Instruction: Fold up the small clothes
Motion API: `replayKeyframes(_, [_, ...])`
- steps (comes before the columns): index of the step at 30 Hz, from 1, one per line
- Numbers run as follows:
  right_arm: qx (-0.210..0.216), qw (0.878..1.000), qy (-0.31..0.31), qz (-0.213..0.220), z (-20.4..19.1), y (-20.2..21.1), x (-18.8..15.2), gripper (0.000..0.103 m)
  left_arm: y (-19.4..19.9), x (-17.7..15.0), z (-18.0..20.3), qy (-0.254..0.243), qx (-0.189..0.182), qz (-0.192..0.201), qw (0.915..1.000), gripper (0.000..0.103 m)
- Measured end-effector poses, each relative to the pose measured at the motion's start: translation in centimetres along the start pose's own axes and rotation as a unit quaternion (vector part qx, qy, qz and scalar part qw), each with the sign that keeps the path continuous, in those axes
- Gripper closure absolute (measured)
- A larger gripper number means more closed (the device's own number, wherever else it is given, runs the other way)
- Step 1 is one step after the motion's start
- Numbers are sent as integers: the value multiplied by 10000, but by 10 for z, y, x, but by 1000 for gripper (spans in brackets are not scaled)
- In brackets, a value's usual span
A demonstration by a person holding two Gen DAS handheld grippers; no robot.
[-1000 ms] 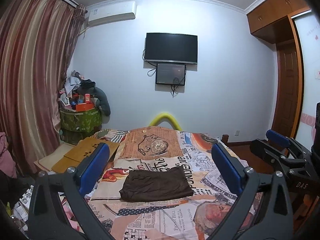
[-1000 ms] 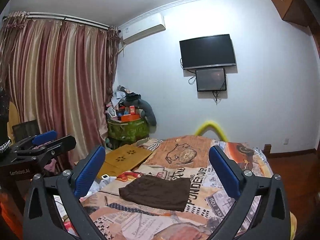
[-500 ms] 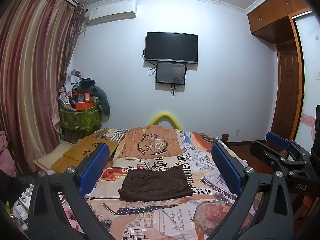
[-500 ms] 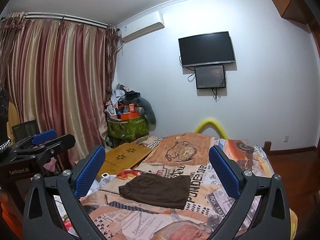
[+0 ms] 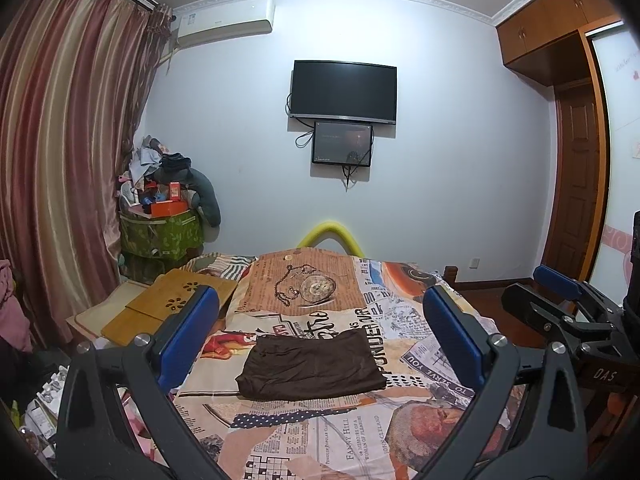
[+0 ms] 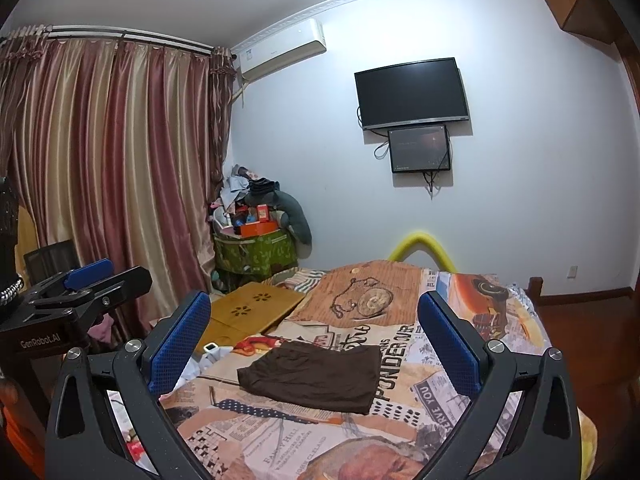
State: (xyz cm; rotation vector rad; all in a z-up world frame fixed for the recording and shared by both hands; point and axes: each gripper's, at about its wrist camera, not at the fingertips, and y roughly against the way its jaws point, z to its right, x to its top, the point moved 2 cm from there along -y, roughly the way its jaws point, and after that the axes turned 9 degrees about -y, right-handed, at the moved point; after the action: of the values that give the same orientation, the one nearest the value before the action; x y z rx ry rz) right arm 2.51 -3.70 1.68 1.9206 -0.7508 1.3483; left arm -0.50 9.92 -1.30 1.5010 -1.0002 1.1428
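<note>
At the far left, striped curtains [image 5: 60,168] are hung, with a green basket [image 5: 162,236] heaped with clutter set beside them and a wooden lap desk [image 5: 168,308] laid at the bed's edge. The left gripper [image 5: 320,332] is held above the newspaper-print bedspread [image 5: 320,440] with its blue-padded jaws spread wide and nothing between them. The folded brown garment [image 5: 312,364] is seen lying flat on the bedspread, framed in the gap between those jaws but farther out and untouched. In the right wrist view the same garment [image 6: 316,374] is likewise seen between and beyond the widely parted jaws of the right gripper [image 6: 316,340], clear of both pads. A television [image 5: 344,92] is mounted on the wall above, and a wooden wardrobe [image 5: 576,128] is placed at the far right.
</note>
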Motion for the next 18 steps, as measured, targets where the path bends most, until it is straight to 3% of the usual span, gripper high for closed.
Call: replayKeyframes(18, [-16,10000,-51,-13,-2,1,0,0,-2,-2,-1,23,-21,-15,10000,0])
